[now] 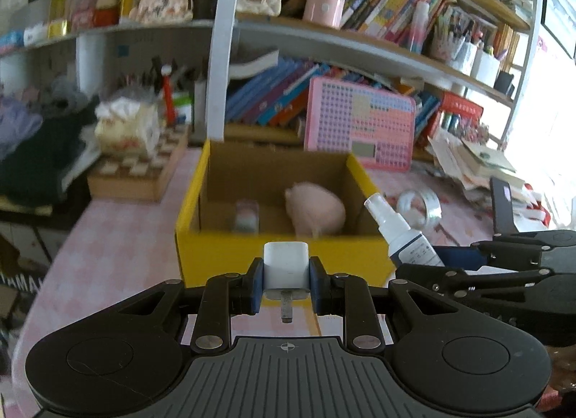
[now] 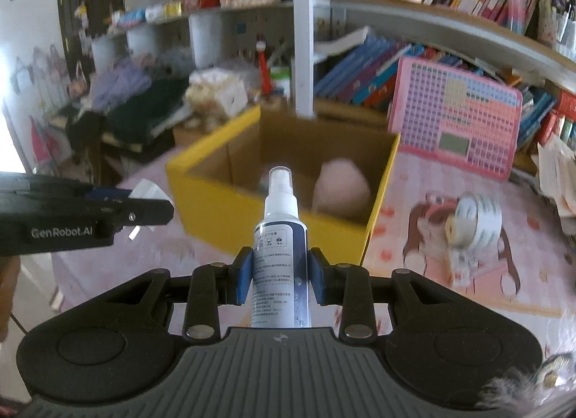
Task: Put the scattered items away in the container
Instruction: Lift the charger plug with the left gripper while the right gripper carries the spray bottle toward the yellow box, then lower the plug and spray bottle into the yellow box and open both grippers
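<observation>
A yellow cardboard box [image 1: 201,198] [image 2: 201,176] stands open on the pink tablecloth. Inside lie a pink plush toy [image 1: 315,211] [image 2: 340,189] and a small jar [image 1: 246,216]. My left gripper [image 1: 286,283] is shut on a white plug adapter [image 1: 286,266], held just in front of the box's near wall. It also shows in the right wrist view [image 2: 147,191]. My right gripper [image 2: 280,272] is shut on a white spray bottle [image 2: 280,238], held upright near the box's right front corner; the bottle shows in the left wrist view [image 1: 399,230].
A roll of clear tape [image 1: 419,207] [image 2: 475,221] lies on the cloth right of the box. A pink board [image 1: 358,122] leans behind it. A wooden checkered box [image 1: 140,169] sits left. Stacked papers [image 1: 478,162] lie at right. Shelves of books stand behind.
</observation>
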